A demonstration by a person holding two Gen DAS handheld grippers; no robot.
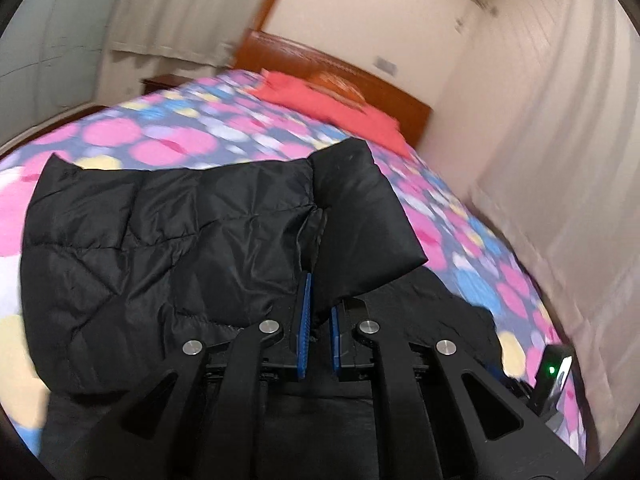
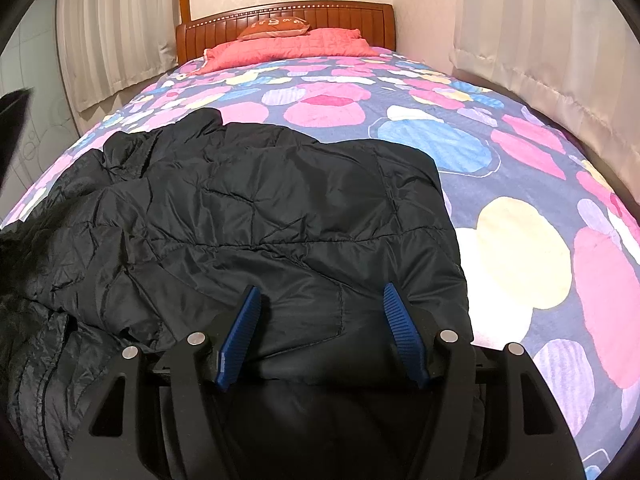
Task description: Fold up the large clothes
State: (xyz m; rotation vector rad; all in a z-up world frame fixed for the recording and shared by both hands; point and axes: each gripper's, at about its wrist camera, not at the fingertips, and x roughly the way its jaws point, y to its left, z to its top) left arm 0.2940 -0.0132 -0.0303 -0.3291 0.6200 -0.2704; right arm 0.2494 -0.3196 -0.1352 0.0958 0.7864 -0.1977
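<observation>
A large black quilted jacket (image 2: 248, 216) lies on the bed with the flowered cover (image 2: 440, 128). In the left wrist view my left gripper (image 1: 320, 300) is shut on a fold of the jacket (image 1: 160, 240) and lifts a flap of it above the bed; the fabric hides the fingertips. In the right wrist view my right gripper (image 2: 320, 296) is open, its blue pads (image 2: 396, 320) resting over the jacket's near right part with nothing between them.
A red pillow (image 2: 288, 46) and an orange cushion (image 2: 274, 28) lie by the wooden headboard (image 2: 288, 14). Curtains (image 2: 540, 40) hang along both sides. A small black device with a green light (image 1: 554, 376) shows at the right of the left wrist view.
</observation>
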